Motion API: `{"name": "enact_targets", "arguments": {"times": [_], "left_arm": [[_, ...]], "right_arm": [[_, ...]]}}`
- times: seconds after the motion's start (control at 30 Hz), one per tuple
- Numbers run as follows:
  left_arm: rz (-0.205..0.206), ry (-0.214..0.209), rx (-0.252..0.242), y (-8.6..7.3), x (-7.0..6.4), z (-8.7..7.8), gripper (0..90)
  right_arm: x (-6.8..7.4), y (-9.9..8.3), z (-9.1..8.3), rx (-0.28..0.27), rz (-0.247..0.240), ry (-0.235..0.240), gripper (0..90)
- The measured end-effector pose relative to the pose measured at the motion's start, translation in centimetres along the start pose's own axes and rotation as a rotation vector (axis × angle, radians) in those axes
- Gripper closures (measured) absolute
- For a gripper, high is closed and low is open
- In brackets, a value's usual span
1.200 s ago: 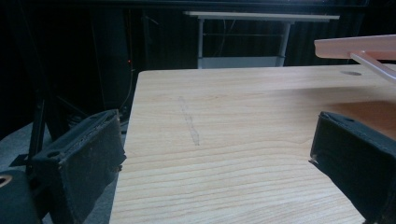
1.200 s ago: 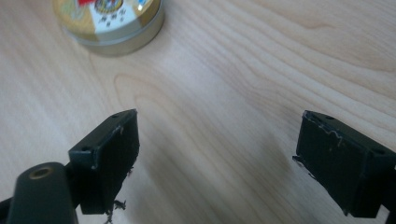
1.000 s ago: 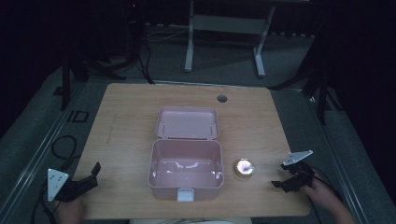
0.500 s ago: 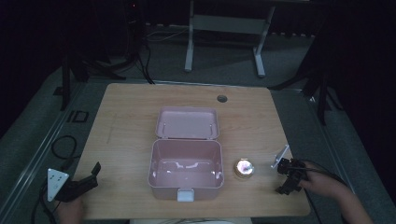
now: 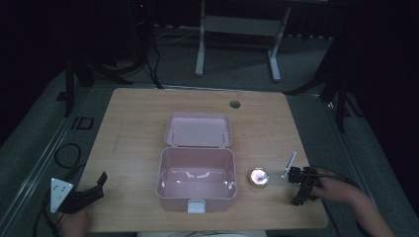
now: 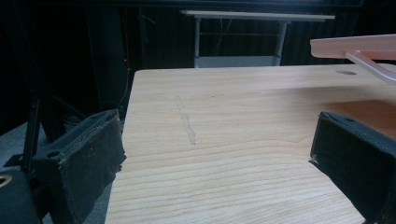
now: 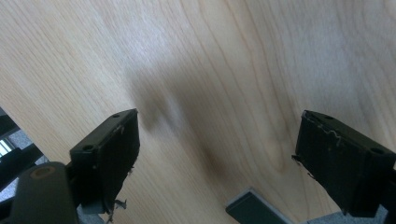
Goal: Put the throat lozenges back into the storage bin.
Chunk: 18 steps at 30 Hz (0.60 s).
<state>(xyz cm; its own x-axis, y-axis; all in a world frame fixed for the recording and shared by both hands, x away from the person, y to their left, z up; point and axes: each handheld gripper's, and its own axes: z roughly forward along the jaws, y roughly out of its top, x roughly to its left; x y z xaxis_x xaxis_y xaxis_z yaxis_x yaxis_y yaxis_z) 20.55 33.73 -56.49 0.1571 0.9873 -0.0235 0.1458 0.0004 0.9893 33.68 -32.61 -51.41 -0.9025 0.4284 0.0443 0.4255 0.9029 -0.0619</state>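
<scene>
An open pink box (image 5: 196, 181) stands mid-table with its lid (image 5: 198, 130) laid flat behind it; the inside looks empty. Just right of the box lies a small round shiny object (image 5: 258, 177). My right gripper (image 5: 298, 190) is held by a hand a short way right of that object, tipped down at the tabletop, its grey plate on edge. In the right gripper view its jaws stand open (image 7: 217, 154) over bare wood. My left gripper (image 5: 96, 190) rests at the front left corner, open (image 6: 215, 149), with the lid's edge (image 6: 355, 46) far off.
The wooden table (image 5: 138, 123) has a round cable hole (image 5: 234, 104) near its back edge. A white desk frame (image 5: 237, 29) stands on the floor behind. Cables (image 5: 66, 155) lie on the floor at the left.
My right gripper has moved left toward the round object and tipped downward, its plate turning on edge. The left gripper has stayed put.
</scene>
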Motion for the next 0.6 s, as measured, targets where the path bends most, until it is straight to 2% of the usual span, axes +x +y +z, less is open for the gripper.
{"name": "enact_targets", "arguments": {"times": [0.13, 0.23, 0.33, 0.6], "left_arm": [[-0.001, -0.002, 0.001, 0.0, 0.0, 0.0, 3.0], [-0.001, -0.003, 0.001, 0.0, 0.0, 0.0, 3.0], [-0.008, -0.008, 0.002, 0.0, 0.0, 0.0, 3.0], [-0.006, -0.008, 0.001, 0.0, 0.0, 0.0, 3.0]], "right_arm": [[0.5, 0.9, -0.4, -0.016, -0.036, -0.038, 13.4], [0.6, 1.1, -0.5, -0.021, -0.036, -0.029, 13.5], [0.9, 2.2, -0.6, -0.024, -0.067, -0.02, 13.7], [0.8, 4.4, -0.8, -0.026, -0.09, -0.013, 13.8]]}}
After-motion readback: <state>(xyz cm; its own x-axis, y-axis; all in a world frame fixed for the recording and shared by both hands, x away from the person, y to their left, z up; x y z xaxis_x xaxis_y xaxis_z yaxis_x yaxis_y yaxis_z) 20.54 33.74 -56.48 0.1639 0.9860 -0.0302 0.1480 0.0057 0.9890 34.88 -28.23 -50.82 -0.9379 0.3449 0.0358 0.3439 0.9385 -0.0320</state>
